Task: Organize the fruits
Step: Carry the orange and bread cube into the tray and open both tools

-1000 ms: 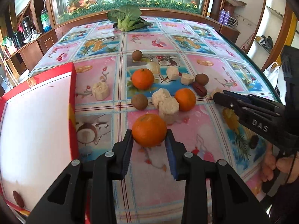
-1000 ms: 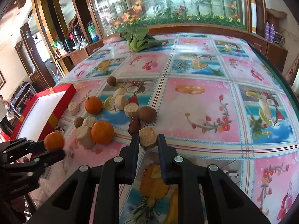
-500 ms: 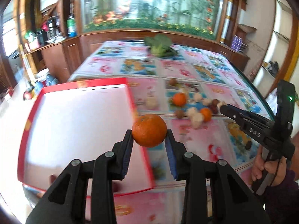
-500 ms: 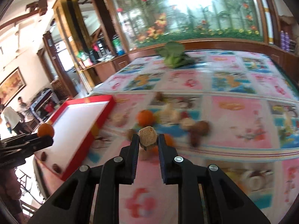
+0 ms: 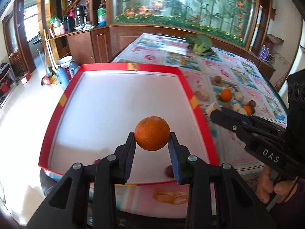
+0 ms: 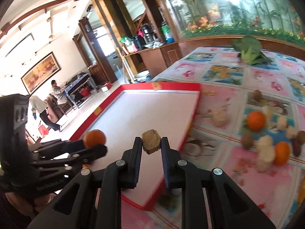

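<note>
Now both tools hang over the red-rimmed tray (image 5: 192, 87) instead of the fruit pile. A second ago the left tool (image 5: 152, 143) had just closed on an orange (image 5: 152, 133) down on the worktop (image 5: 238, 70), and the right tool (image 6: 151, 145) was clamped on a tan cube-shaped piece (image 6: 151, 141) at the edge of the pile; since then both have lifted and swung across to the tray.

The left tool is clamped on the orange, its two pads pressing the fruit's sides, with the white tray floor directly beneath and ahead of it. The right tool is clamped on the tan piece, which sits just above the tray's near right rim. In the left view the right tool reaches in from the right, its tip close to the tray's edge.

The rest of the pile, with two more oranges (image 6: 256, 120), brown round fruits and pale chunks, lies well off to the right of both tools. A couple of small dark fruits (image 5: 169, 170) rest on the tray floor just under the left tool's fingers.

By my reading, the carry is done and release comes next: each tool needs lowering before it opens, since the orange could roll on the smooth floor. The right tool looks as if it needs to move further in past the rim first.
</note>
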`<act>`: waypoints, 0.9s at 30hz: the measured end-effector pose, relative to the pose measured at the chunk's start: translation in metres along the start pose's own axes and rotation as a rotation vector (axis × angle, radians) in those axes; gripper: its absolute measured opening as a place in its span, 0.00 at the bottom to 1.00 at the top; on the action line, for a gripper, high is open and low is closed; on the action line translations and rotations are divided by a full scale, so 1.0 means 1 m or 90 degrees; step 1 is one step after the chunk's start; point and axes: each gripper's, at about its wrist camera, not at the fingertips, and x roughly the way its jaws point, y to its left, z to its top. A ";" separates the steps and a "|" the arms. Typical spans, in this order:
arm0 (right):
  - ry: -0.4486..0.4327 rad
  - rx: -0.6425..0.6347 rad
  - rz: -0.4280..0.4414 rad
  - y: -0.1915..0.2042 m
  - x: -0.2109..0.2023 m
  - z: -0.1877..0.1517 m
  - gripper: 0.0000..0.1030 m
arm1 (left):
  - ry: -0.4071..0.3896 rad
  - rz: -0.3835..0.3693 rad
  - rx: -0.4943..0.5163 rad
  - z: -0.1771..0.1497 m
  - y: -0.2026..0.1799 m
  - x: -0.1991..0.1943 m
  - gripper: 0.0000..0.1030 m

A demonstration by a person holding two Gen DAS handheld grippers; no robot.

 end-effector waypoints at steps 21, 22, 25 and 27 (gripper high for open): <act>0.160 -0.050 -0.087 0.038 0.053 -0.011 0.18 | 0.049 0.074 -0.046 -0.012 0.038 0.028 0.36; 0.164 -0.047 -0.088 0.038 0.052 -0.011 0.19 | 0.050 0.079 -0.047 -0.012 0.039 0.028 0.36; 0.179 -0.028 -0.084 0.034 0.046 -0.013 0.19 | 0.062 0.086 -0.063 -0.012 0.044 0.029 0.37; 0.187 -0.016 -0.072 0.032 0.041 -0.016 0.19 | 0.061 0.094 -0.072 -0.012 0.047 0.026 0.49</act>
